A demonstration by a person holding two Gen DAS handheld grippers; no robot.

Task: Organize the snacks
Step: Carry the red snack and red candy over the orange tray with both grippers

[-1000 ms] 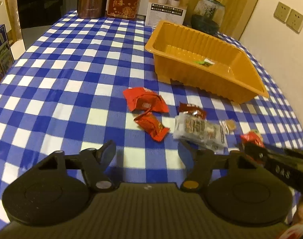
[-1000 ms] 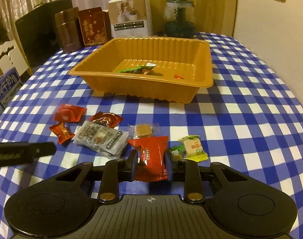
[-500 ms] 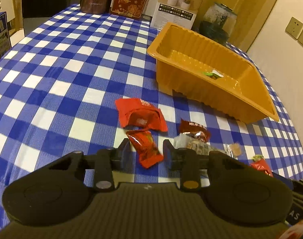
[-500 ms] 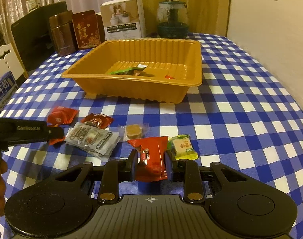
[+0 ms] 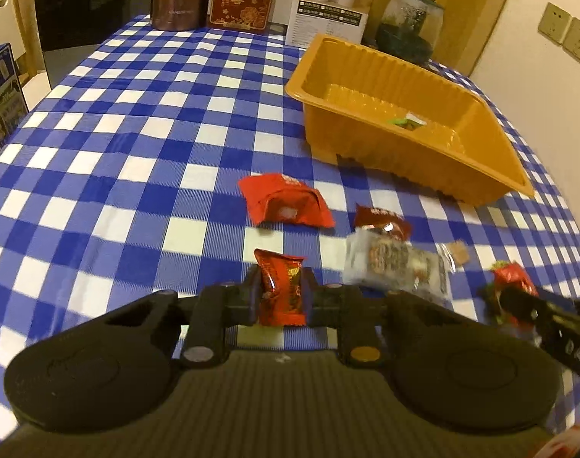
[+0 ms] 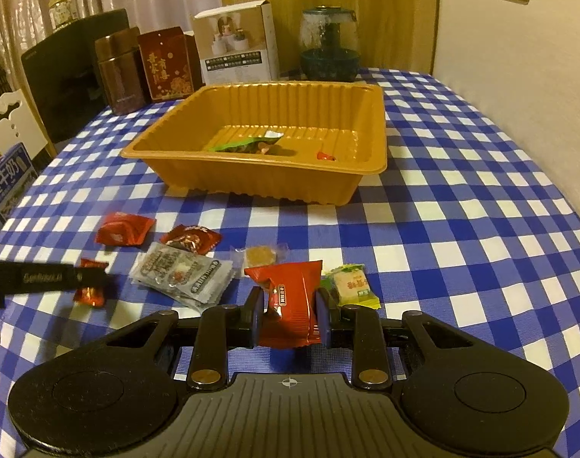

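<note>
My left gripper (image 5: 281, 293) just closed, pinching small red foil candy wrapper (image 5: 280, 286). My right gripper (image 6: 290, 318) clamps larger red snack packet (image 6: 288, 301). Orange ribbed plastic tray (image 6: 370, 175) beyond.

Plenty of bare counter (image 5: 137, 152) on the left, and the strip up to the orange tray (image 6: 274, 183) is open too. Loose snack packets (image 6: 183, 271) clutter the near middle, and boxes (image 6: 236, 53) and a jar (image 6: 330, 45) wall off the far edge.

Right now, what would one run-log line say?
left tool: shut on small red snack | right tool: shut on red packet | orange tray: few snacks inside
</note>
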